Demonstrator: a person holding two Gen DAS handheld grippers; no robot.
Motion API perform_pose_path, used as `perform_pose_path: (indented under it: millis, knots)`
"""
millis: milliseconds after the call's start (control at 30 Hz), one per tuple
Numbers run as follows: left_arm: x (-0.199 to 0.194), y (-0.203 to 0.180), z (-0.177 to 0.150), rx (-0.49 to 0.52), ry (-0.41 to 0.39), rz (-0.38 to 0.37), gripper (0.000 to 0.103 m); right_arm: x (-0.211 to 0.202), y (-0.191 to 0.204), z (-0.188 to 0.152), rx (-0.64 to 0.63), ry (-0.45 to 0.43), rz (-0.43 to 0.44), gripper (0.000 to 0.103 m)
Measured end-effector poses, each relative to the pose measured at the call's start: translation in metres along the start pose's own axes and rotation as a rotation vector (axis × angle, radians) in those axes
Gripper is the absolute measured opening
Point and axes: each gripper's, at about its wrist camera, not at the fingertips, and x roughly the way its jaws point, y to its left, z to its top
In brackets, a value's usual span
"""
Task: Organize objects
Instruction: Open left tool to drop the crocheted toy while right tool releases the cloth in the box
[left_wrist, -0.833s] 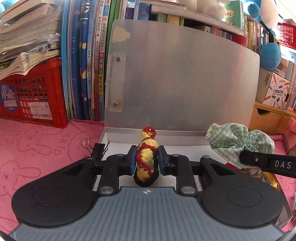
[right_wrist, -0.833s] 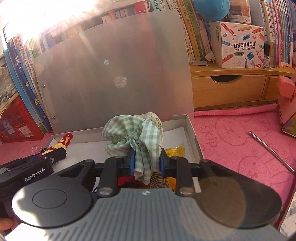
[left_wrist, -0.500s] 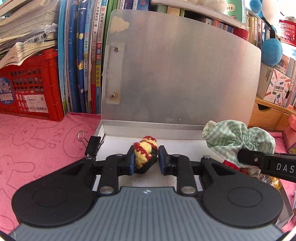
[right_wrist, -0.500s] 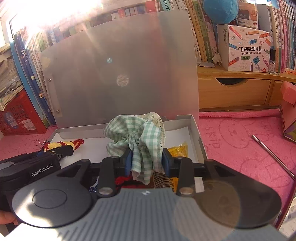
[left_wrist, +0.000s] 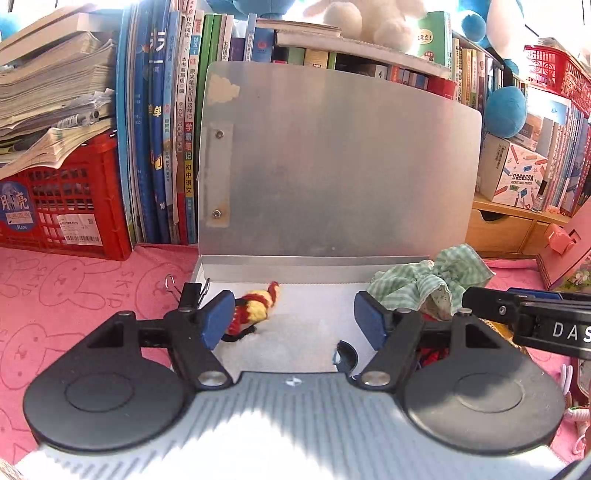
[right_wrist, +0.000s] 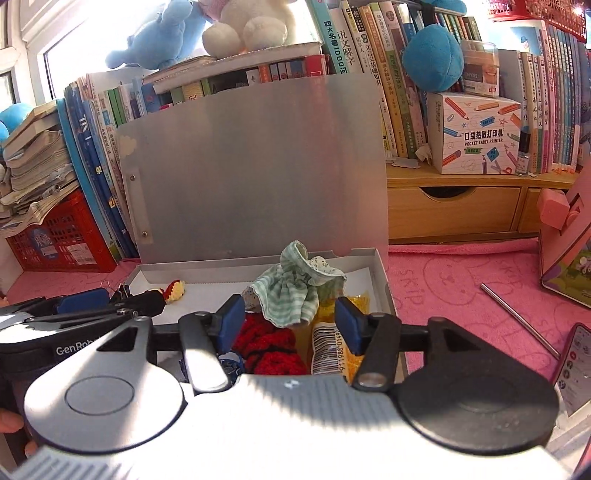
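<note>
Both grippers are now standing released; 0.5 s ago each was clamping its item. Left gripper (left_wrist: 295, 317) jaws are spread wide, and the crochet toy (left_wrist: 255, 308) that was pinched upright is now lying on its side on the box (left_wrist: 314, 264) floor, just beside the left pad (left_wrist: 218, 319), contact unclear; right gripper (right_wrist: 291, 325) jaws are also gaping, and the scrunchie (right_wrist: 295, 288) is sitting loose between the pads, resting on top of the pile in the box's right end. Toy is knitted yarn, yellow with red spiral and a black end, sausage-shaped; scrunchie is crumpled green-white gingham cloth; under it are lying a red knit piece (right_wrist: 269, 341) and a glossy yellow packet (right_wrist: 332, 347) with a barcode. Box is shallow, white-lined, its matte silver lid (left_wrist: 332, 166) standing upright behind; a black binder clip (left_wrist: 190, 291) is sitting on its left rim. Surface is a pink towel-like mat (left_wrist: 74, 288) with bunny outlines; a metal rod (right_wrist: 521, 319) is lying on it to the right. Behind are standing rows of books (left_wrist: 166, 129), a red crate (left_wrist: 62, 206) under stacked papers, a wooden drawer unit (right_wrist: 454, 210), a label printer carton (right_wrist: 476, 136), and plush toys (right_wrist: 247, 26) on top.
</note>
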Motion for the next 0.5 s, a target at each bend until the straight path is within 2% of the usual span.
perform_pose_path:
  millis: [500]
  knots:
    - [-0.073, -0.009, -0.009, 0.049, -0.039, -0.036, 0.079, -0.066, 0.001, -0.016, -0.045, -0.047, 0.018, 0.072]
